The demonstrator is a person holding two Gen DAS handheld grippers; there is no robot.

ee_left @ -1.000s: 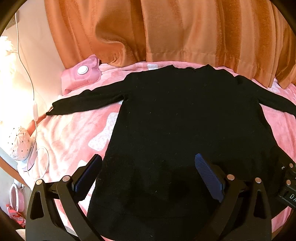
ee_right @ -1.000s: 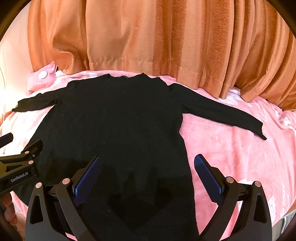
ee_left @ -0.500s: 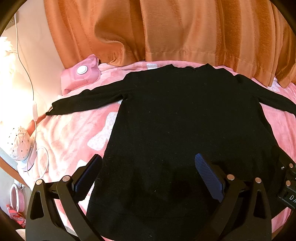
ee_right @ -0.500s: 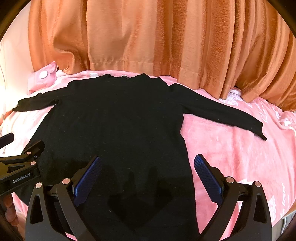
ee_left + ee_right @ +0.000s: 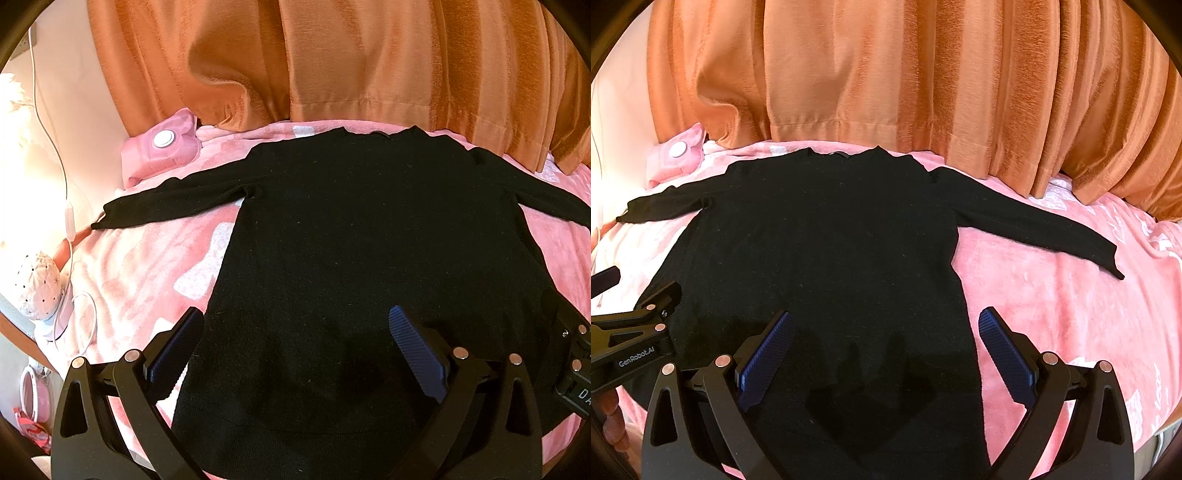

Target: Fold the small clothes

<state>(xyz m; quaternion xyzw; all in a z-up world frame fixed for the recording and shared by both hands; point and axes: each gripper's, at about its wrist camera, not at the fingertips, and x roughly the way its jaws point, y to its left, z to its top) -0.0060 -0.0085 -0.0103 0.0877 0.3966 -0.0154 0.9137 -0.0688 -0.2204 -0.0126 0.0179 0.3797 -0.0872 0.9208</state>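
A black long-sleeved sweater [image 5: 369,240] [image 5: 820,240] lies flat on a pink blanket [image 5: 147,273] [image 5: 1052,306], neck toward the curtain, both sleeves spread out to the sides. My left gripper [image 5: 295,332] hovers open above the sweater's lower left part, near the hem. My right gripper [image 5: 882,332] hovers open above the lower right part, its right finger over the blanket past the sweater's side edge. Nothing is between the fingers of either gripper. The left gripper's body [image 5: 631,343] shows at the left edge of the right wrist view.
An orange curtain [image 5: 351,62] [image 5: 886,74] hangs behind the bed. A pink pouch with a white cap [image 5: 162,147] [image 5: 677,155] lies near the left sleeve. A white cable [image 5: 66,206] and a white dotted lamp [image 5: 37,288] sit at the bed's left edge.
Both grippers have drifted very slightly; the sweater lies as before and both stay open.
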